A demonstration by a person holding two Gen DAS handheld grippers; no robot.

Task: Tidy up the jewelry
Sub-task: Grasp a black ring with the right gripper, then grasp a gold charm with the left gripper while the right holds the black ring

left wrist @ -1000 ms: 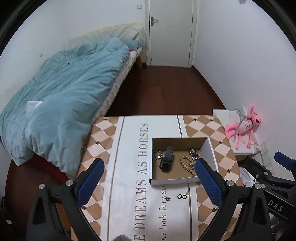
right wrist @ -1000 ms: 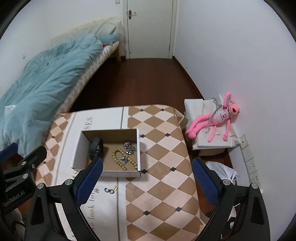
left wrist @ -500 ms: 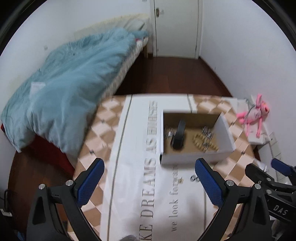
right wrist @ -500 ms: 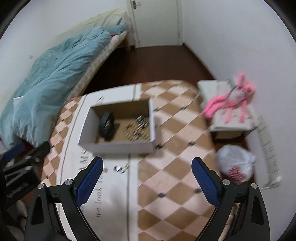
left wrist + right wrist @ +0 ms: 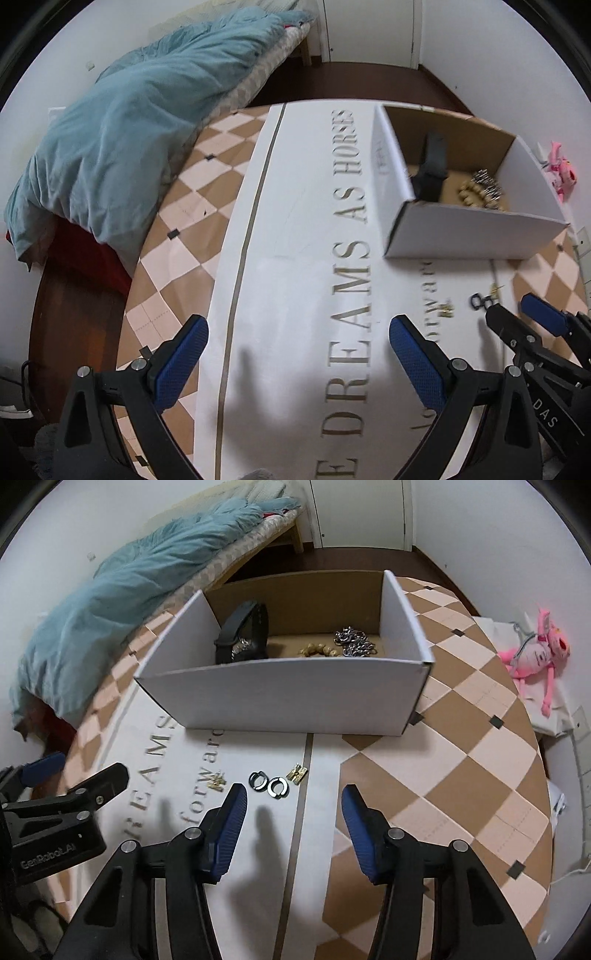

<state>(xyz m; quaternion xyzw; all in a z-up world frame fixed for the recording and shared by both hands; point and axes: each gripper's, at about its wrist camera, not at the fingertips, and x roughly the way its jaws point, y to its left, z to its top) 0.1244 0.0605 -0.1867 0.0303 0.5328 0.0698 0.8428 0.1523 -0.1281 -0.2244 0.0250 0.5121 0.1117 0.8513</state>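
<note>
A white cardboard box (image 5: 280, 698) stands on the table and holds a black watch (image 5: 243, 633), a beaded bracelet (image 5: 317, 650) and silver chains (image 5: 352, 644). In front of it lie two dark ring earrings (image 5: 269, 783) and two small gold pieces (image 5: 296, 773) (image 5: 217, 781). My right gripper (image 5: 291, 805) is open and empty, low over the cloth just in front of the rings. My left gripper (image 5: 297, 350) is open and empty over the white runner, left of the box (image 5: 472, 236). The rings also show in the left wrist view (image 5: 478, 302).
The table has a checkered cloth (image 5: 461, 738) with a white lettered runner (image 5: 314, 258). A bed with a teal duvet (image 5: 129, 129) stands at the left. A pink plush toy (image 5: 535, 661) lies on a low stand at the right.
Both grippers have dropped lower and closer to the table. The right gripper has come up to the loose earrings in front of the box. Both stay open.
</note>
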